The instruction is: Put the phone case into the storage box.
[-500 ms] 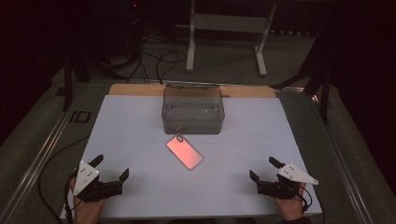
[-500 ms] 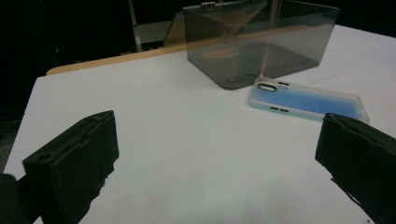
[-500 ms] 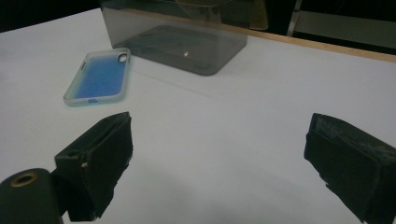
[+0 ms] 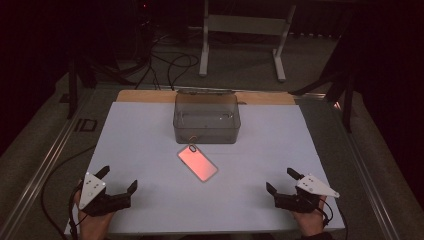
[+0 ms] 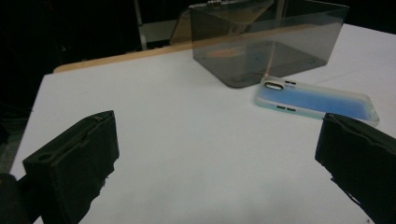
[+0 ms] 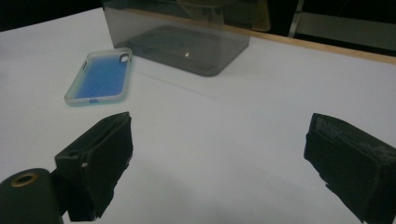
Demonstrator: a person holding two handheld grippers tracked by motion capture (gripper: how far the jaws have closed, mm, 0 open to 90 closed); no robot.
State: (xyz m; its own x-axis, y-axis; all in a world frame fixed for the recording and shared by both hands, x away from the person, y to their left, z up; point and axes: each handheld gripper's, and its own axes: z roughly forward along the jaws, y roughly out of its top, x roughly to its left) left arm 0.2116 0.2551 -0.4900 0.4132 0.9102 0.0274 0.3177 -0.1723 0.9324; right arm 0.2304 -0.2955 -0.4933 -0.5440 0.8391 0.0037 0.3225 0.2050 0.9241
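**Both grippers parked wide, phone case lying free in front of the box**

I take the clear plastic box (image 4: 207, 118) as landmark. The phone case (image 4: 198, 163) lies flat on the white table cover (image 4: 140, 135) just in front of the box, camera cutout towards it, apart from its wall as far as I can tell. It reads pink from the high view and blue in both gripper views. I hold the left gripper (image 4: 118, 184) well in front of the box and to its left, jaws spread wide with nothing between them; the right gripper (image 4: 281, 181) mirrors it to the right, likewise spread and empty. I judge this a ready stance: both tools flank the case, well apart from it, leaving either free to approach
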